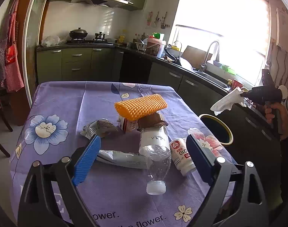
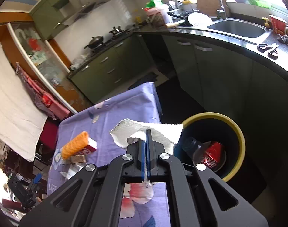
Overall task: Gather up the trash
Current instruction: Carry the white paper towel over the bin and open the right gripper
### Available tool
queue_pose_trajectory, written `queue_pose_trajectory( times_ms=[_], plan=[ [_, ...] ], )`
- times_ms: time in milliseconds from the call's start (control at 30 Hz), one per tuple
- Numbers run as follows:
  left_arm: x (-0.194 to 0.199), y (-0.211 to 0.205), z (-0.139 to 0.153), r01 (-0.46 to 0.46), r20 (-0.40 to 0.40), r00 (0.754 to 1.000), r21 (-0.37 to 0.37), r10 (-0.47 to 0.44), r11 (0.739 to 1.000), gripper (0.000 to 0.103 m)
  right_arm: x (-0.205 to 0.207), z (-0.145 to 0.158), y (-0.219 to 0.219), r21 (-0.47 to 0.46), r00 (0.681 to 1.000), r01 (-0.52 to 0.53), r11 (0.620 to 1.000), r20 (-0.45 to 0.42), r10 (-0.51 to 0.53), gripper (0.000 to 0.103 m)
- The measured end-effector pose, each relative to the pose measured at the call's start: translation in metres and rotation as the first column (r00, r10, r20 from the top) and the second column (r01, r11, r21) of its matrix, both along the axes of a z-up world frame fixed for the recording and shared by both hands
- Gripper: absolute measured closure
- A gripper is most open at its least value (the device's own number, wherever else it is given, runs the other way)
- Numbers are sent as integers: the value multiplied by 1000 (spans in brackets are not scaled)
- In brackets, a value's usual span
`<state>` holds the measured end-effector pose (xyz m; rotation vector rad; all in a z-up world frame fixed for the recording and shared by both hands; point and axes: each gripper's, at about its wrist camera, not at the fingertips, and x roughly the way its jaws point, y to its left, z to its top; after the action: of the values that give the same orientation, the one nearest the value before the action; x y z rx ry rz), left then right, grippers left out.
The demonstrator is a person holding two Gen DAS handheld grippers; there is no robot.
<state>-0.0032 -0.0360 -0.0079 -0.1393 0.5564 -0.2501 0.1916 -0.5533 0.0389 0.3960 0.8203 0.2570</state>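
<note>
- Right gripper [image 2: 146,132] clamped on a white paper towel [image 2: 159,130], beside the yellow-rimmed bin [image 2: 240,141] holding a red can [image 2: 213,156]
- Left gripper [image 1: 144,143] spread wide around a clear plastic bottle [image 1: 156,151]; tablecloth [image 1: 106,215] reads "flower"

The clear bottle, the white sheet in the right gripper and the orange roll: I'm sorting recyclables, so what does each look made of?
Clear bottle: thin glossy plastic, see-through and dented. White sheet pinched in the right gripper: paper towel or tissue, matte, torn edge, limp. Orange roll: probably soft rubber or foam mat, matte with a bumpy grid.
</note>
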Motion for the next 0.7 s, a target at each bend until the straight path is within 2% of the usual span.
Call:
queue_pose_trajectory(
  times_ms=[233, 467, 533, 567, 600, 633, 700],
  plan=[
    [0, 0, -2, -2, -10, 1000, 11, 2, 1000, 16, 44, -64, -45, -37, 976, 130, 991, -170, -135, 101],
    [1, 2, -2, -12, -15, 1000, 22, 13, 1000, 16, 66, -100, -68, -115, 946, 212, 970, -225, -233, 97],
    [1, 2, -3, -10, -19, 1000, 22, 11, 1000, 16, 70, -105, -75, -125, 939, 230, 965, -231, -254, 86],
    [2, 1, -4, -8, -21, 1000, 22, 9, 1000, 16, 70, -106, -73, -131, 935, 236, 963, -239, -262, 63],
    [2, 1, -5, -7, -22, 1000, 23, 8, 1000, 16, 75, -111, -70, -149, 930, 214, 965, -271, -248, 32],
    [2, 0, -5, -6, -23, 1000, 23, 7, 1000, 15, 80, -119, -66, -167, 924, 156, 974, -324, -203, 26],
    [2, -1, -6, -2, -24, 1000, 25, 3, 1000, 15, 81, -127, -60, -197, 917, 119, 973, -355, -184, 30]
  ],
)
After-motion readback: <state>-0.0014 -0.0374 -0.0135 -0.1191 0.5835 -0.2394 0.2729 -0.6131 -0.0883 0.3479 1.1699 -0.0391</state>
